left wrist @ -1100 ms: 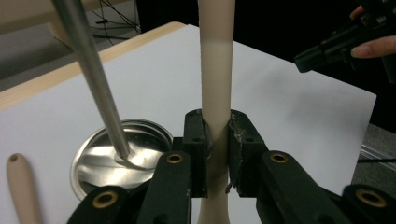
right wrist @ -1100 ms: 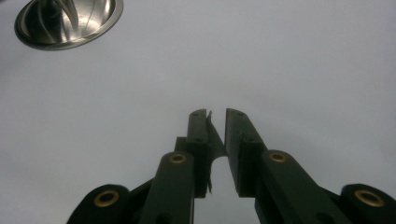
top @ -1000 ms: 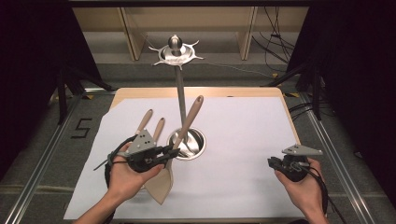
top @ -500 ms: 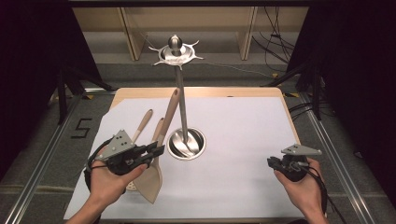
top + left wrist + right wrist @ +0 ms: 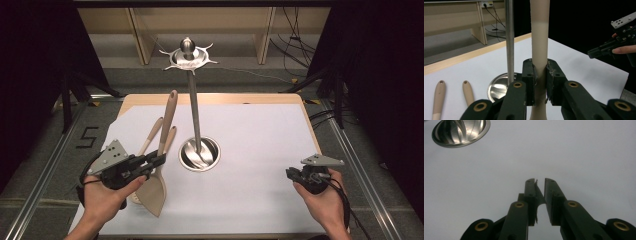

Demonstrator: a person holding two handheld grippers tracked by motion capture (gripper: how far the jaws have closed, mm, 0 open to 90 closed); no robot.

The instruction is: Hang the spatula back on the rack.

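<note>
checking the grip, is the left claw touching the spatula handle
Touching. In the left gripper view both pads of the left claw press against the spatula handle with no gap; the high view shows it lifted upright beside the stand.

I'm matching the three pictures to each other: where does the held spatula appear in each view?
High view: spatula left of centre, clamped in the left gripper, handle rising up and away.
Left gripper view: its pale handle stands upright at centre between the jaws.
Right gripper view: not in it.
Shared landmark: the steel stand's round base.
</note>
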